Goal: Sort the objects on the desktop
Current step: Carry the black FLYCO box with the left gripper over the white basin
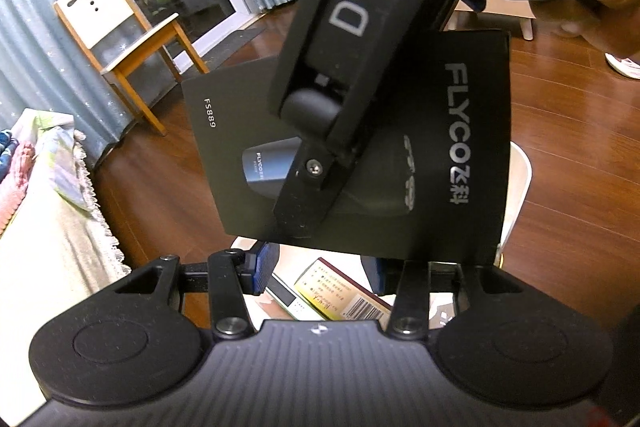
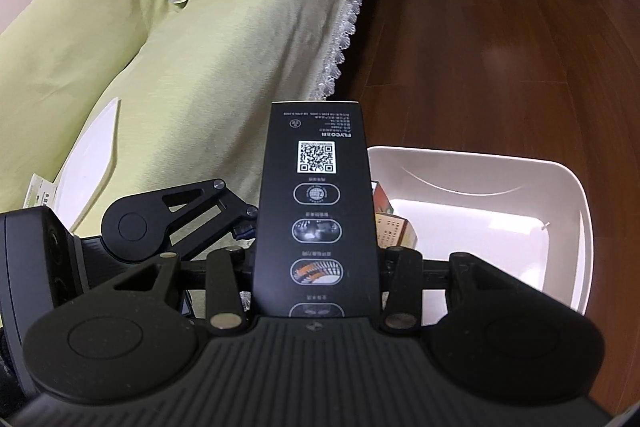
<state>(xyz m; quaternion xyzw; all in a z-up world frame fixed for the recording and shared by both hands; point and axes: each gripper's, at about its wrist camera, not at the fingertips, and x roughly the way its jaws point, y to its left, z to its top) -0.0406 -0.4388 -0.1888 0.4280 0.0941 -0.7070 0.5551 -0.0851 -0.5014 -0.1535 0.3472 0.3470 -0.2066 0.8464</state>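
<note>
Black box (image 2: 316, 211), white bin (image 2: 480, 187), yellow-green cover (image 2: 180, 67)

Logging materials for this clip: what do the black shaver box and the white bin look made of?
The FLYCO shaver box looks like matte printed cardboard: thin pale edge along its top, crisp flat panels, printed QR code. The white bin looks like smooth moulded plastic with a slight gloss: rounded corners, soft highlights on its inner wall. The right gripper has its jaws closed on the box.

right gripper's fingers hidden behind black box (image 2: 316, 211), carton (image 2: 394, 227) mostly hidden, tub (image 2: 472, 171) partly covered
</note>
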